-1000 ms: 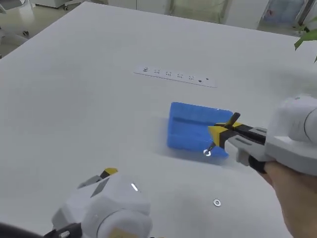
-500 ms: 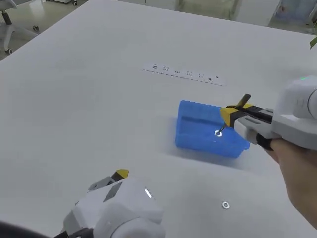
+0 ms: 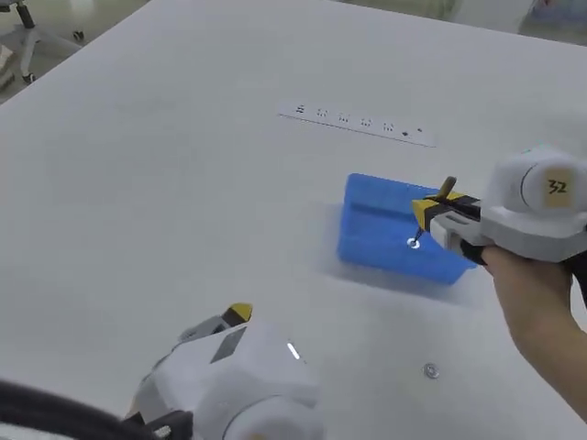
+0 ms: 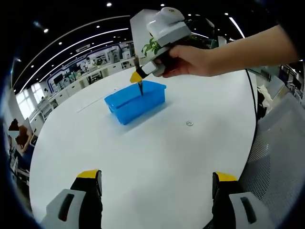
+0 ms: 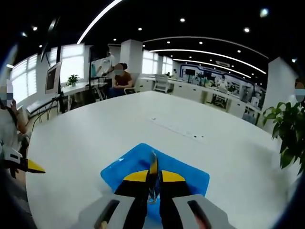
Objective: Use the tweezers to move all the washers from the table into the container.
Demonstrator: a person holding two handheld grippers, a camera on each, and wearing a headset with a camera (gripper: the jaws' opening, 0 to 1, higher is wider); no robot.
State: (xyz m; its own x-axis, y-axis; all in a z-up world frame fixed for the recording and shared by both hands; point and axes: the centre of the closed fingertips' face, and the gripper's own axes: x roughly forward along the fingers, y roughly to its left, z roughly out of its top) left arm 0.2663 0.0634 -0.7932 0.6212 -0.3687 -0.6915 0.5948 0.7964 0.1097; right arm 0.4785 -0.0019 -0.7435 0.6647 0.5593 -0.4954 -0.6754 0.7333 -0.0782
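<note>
Washer [image 3: 414, 244] pinched in tweezers [image 3: 419, 235] just below right hand-held gripper [image 3: 426, 214].

The head view looked from above and behind, forward and down across the table [image 3: 183, 183] toward its far edge. The left gripper [image 3: 229, 321] sat close under the lens and the container [image 3: 385, 234] lay farther out. The left gripper view rode low over the table, facing along its own jaws across bare tabletop to the container and the right gripper [image 4: 137, 76], both well away, with a loose washer [image 4: 189, 123] off to one side. The right gripper view hung just above the container, facing along the tweezers [image 5: 153, 167] toward the socket strip [image 5: 178, 129] and the far edge. All three views shared the container. The head and left gripper views shared the washer, and the head and right gripper views shared the strip.
</note>
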